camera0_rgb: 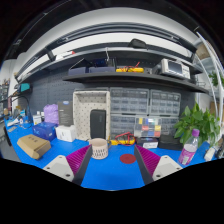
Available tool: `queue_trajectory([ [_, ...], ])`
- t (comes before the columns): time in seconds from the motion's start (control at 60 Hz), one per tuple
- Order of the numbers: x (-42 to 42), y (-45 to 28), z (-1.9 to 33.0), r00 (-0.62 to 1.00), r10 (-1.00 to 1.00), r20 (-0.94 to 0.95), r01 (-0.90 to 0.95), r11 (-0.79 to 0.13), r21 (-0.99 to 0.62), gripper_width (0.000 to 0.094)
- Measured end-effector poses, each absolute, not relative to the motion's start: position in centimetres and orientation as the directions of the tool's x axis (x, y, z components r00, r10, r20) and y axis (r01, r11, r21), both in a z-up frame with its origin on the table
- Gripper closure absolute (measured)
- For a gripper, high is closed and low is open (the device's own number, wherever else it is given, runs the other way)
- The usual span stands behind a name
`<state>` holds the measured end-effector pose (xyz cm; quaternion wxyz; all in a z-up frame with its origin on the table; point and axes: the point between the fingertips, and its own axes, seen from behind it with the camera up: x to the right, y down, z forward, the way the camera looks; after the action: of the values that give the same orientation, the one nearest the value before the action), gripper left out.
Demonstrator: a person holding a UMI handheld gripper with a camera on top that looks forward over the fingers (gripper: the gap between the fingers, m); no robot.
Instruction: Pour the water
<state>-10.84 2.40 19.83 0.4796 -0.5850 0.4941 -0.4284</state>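
My gripper (112, 164) is open and empty above a blue table (110, 172); its two fingers with magenta pads (78, 158) stand wide apart. A small white ribbed cup (99, 149) stands on the table just ahead of the left finger. A flat dark red disc (127, 158) lies on the table ahead, nearer the right finger. A clear bottle with a pink label (189, 151) stands to the right, beyond the right finger.
A brown object (33, 146) lies at the left on the table. Boxes (66, 132) and a beige perforated panel (91, 112) stand at the back. Drawer cabinets (130, 105), a shelf above, and a green plant (198, 122) at the right.
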Motion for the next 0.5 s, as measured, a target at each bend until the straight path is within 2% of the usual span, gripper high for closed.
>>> queue_trajectory([
  [0.233, -13.2, -1.1, 14.0, 0.155, -0.988, 0.005, -0.191, -0.035, -0.981, 0.0072],
  [0.5, -16.7, -12.1, 8.9, 0.025, -0.999, -0.041, -0.243, 0.034, -0.969, 0.0070],
])
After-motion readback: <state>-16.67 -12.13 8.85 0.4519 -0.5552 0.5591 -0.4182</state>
